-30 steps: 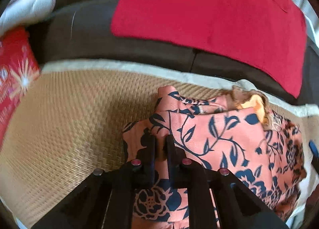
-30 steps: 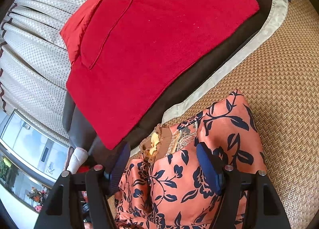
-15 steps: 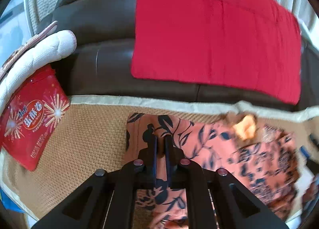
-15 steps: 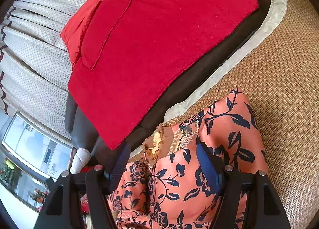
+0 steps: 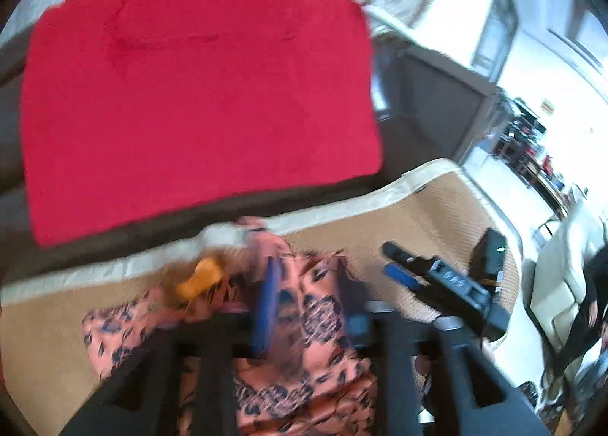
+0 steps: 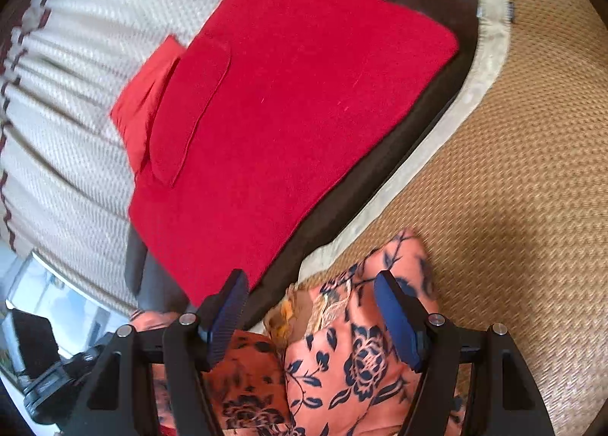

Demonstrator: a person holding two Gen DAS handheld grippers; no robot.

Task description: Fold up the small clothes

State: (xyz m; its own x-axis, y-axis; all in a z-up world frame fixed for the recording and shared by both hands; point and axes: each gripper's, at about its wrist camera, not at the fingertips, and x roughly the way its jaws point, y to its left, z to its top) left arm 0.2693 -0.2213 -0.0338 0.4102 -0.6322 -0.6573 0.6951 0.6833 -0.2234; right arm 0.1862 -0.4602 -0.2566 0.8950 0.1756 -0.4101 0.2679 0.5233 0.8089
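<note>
A small salmon-orange garment with a dark blue flower print (image 5: 304, 379) lies bunched on a woven straw mat (image 5: 364, 242). In the blurred left wrist view my left gripper (image 5: 309, 299) is open just above it, blue pads apart, nothing held. My right gripper shows there too, at the right (image 5: 395, 261). In the right wrist view the garment (image 6: 361, 363) lies under my right gripper (image 6: 313, 303), which is open and empty. A tan collar or lining (image 6: 288, 316) shows at the garment's top edge.
A large red cushion cover (image 6: 288, 101) lies on the dark leather sofa seat (image 6: 383, 177) behind the mat. A pale ribbed throw (image 6: 68, 86) hangs at the back. The mat's cream border (image 6: 448, 120) runs along the sofa. A bright room opens to the right (image 5: 551, 132).
My left gripper has opened and let go of the garment, and it has swung to the right. The garment now lies more bunched. My right gripper stays open and has shifted slightly.
</note>
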